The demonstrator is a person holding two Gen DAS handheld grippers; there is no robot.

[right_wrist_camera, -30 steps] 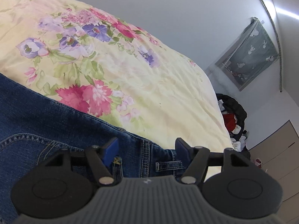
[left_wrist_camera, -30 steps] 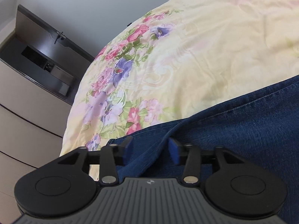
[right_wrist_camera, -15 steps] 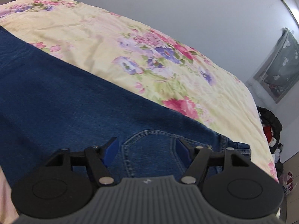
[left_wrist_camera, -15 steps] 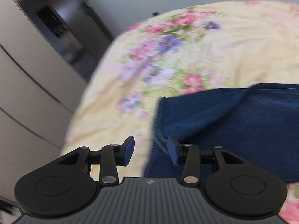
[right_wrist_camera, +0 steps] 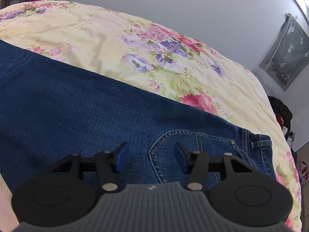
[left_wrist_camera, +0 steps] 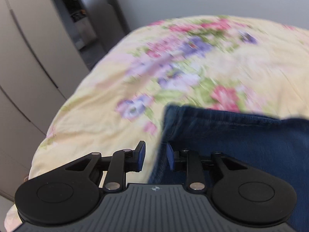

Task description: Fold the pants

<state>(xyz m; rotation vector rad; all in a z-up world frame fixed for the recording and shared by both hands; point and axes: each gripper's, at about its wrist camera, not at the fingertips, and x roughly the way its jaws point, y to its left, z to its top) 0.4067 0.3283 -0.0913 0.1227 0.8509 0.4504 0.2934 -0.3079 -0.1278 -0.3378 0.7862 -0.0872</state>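
Dark blue jeans (right_wrist_camera: 87, 106) lie flat across a yellow floral bedspread (right_wrist_camera: 96, 38). The right wrist view shows the seat end, with a stitched back pocket (right_wrist_camera: 193, 147) and the waistband at the right. My right gripper (right_wrist_camera: 151, 159) hovers over that pocket's left edge with its jaws closing, and the denim lies under them, not pinched. The left wrist view shows the leg end of the jeans (left_wrist_camera: 241, 135). There my left gripper (left_wrist_camera: 155, 157) straddles the hem's left edge. Its jaws are closing too, with a gap still at the left pad.
Pale wardrobe doors (left_wrist_camera: 29, 67) and a dark recess (left_wrist_camera: 81, 19) stand beyond the bed's left side. A curtained window (right_wrist_camera: 285, 58) and a dark heap of clothes (right_wrist_camera: 282, 112) lie past its right side. The bedspread (left_wrist_camera: 251, 58) stretches on behind the jeans.
The left gripper has swept left along the leg to the hem, rolled, and narrowed its jaws. The right gripper has drawn back from the waistband to the back pocket and narrowed as well.
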